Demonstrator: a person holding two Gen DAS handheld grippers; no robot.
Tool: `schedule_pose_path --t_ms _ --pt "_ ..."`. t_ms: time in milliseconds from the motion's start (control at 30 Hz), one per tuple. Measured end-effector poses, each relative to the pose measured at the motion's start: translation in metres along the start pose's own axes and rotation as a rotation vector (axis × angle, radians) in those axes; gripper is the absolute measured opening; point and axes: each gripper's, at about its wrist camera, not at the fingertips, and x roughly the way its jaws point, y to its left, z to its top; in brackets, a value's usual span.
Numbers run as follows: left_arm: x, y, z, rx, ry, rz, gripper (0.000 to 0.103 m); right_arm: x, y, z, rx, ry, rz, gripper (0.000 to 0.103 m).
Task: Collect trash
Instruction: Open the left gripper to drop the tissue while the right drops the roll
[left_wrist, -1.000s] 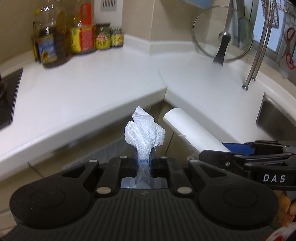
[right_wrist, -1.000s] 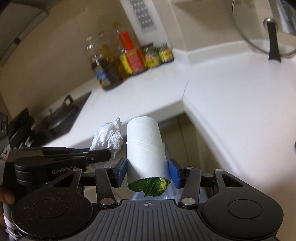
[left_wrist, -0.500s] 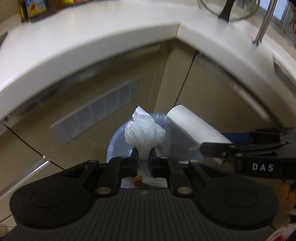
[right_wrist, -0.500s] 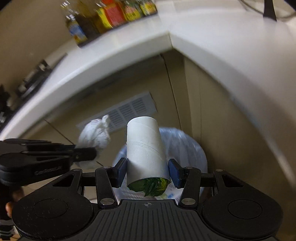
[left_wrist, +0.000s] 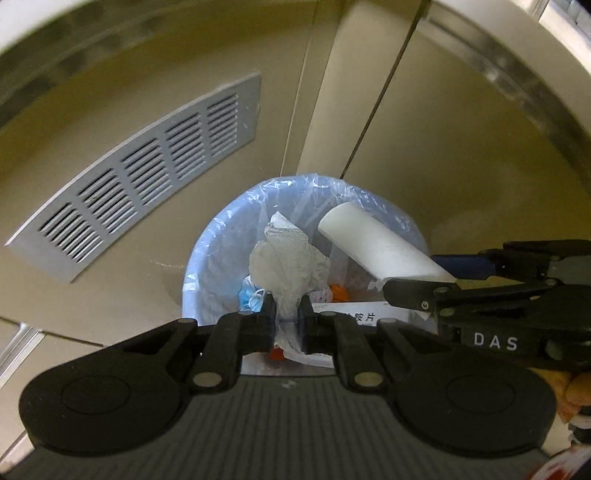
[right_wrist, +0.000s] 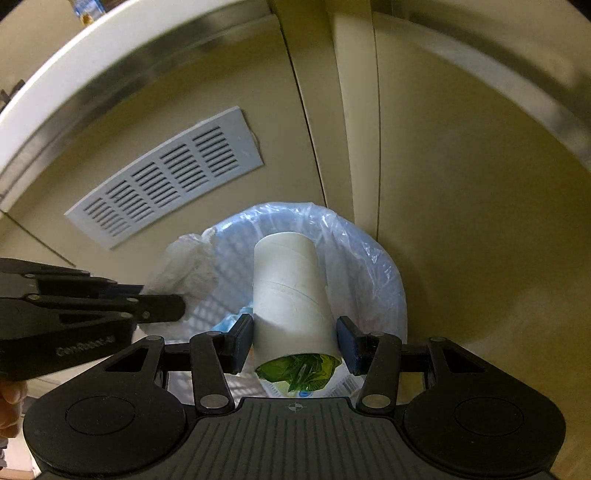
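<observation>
Dropped down from above the white table, both grippers, now over the bin (left_wrist: 207, 266) with its blue plastic liner by the beige cupboard doors. Left gripper (left_wrist: 287, 317) squeezed tight on a crumpled tissue (left_wrist: 288, 262), fingers nearly touching. Right gripper (right_wrist: 295, 339) about half open, clamped on a white cardboard tube (right_wrist: 291, 291) with something green, maybe a wrapper (right_wrist: 299, 373), stuffed inside. More rubbish down in the bin already. Grey vent (left_wrist: 144, 173) on the cupboard behind.

There were two grippers, left (left_wrist: 287, 314) and right (right_wrist: 295, 338), one crumpled tissue (left_wrist: 286, 262), one cardboard tube (right_wrist: 291, 291), one lined trash bin (left_wrist: 207, 258) and one louvred vent panel (left_wrist: 144, 170).
</observation>
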Motion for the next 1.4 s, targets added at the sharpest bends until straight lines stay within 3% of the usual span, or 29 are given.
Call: schedule_pose_path --t_ms 400,500,633,1400 --pt "0.042 -0.006 0.011 0.024 0.037 0.005 0.013 0.011 -0.011 0.004 0.017 -0.004 -0.001 0.049" --pt "0.043 -0.009 0.012 0.030 0.035 0.008 0.019 0.011 -0.011 0.003 0.018 -0.011 -0.002 0.049" --pt "0.045 -0.012 0.013 0.028 0.037 0.010 0.037 0.012 -0.012 0.003 0.023 -0.012 0.002 0.049" --pt "0.018 0.003 0.007 -0.020 0.017 0.042 0.037 0.031 -0.002 0.006 0.051 -0.025 0.025 0.050"
